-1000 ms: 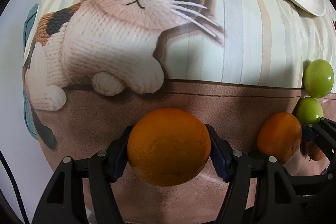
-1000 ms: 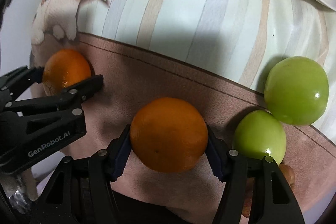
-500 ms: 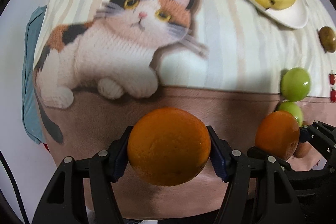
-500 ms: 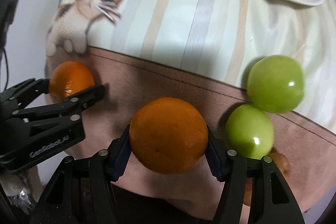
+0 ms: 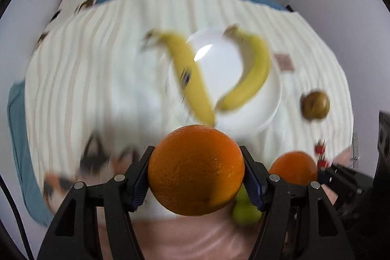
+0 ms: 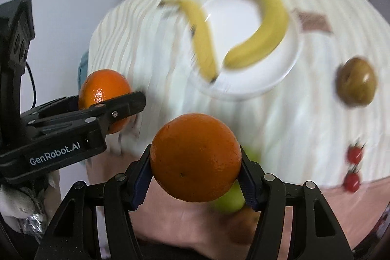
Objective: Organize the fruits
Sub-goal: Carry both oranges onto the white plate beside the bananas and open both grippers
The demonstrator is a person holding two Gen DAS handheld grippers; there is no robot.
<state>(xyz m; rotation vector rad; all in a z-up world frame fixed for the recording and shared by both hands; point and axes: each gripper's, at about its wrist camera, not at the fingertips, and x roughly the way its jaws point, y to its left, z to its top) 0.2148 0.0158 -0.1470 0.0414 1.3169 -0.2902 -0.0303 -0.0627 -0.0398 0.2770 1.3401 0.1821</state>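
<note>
Left tool [image 5: 196, 177]: jaws clamped on an orange [image 5: 196, 171], lifted off the cloth [image 5: 97, 79].
Right tool [image 6: 195, 168]: jaws clamped on a second orange [image 6: 195, 157], also in the air.
Plate [image 6: 234, 23]: white, ahead of both tools, holding two bananas [image 6: 263, 31].
Other fruit: brown fruit [image 6: 357, 82] right of the plate; two cherry tomatoes [image 6: 352, 167] nearer; green fruit [image 6: 230, 199] partly hidden behind the right orange.
Picture: blurred.
</note>
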